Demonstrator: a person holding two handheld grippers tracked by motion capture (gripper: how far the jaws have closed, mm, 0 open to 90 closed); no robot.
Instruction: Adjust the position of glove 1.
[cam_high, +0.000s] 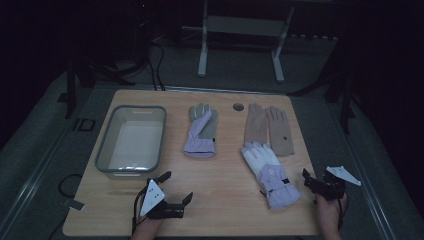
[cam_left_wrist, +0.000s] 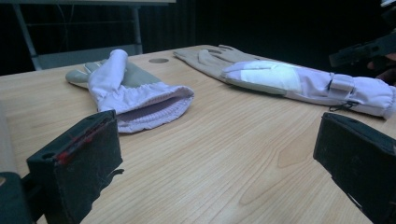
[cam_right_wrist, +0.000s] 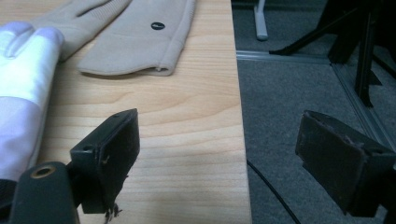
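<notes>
Several gloves lie flat on the wooden table (cam_high: 225, 200). A lilac glove with a grey palm (cam_high: 201, 131) (cam_left_wrist: 135, 93) is at the centre. A beige pair (cam_high: 267, 129) (cam_right_wrist: 135, 42) lies right of it. A white and lilac glove (cam_high: 270, 172) (cam_left_wrist: 299, 81) (cam_right_wrist: 23, 70) points away, with its cuff near the front. My left gripper (cam_high: 176, 187) (cam_left_wrist: 217, 158) hovers low at the front left, open, with bare wood between its jaws. My right gripper (cam_high: 311, 181) (cam_right_wrist: 219, 154) is open at the table's right edge, just right of the white glove's cuff, holding nothing.
A clear plastic bin (cam_high: 105, 145) stands at the back left. A round cable hole (cam_high: 238, 107) sits in the table's far side. The table's right edge (cam_right_wrist: 240, 116) drops to grey carpet with a cable (cam_right_wrist: 271, 191). A metal stand (cam_high: 240, 30) is behind the table.
</notes>
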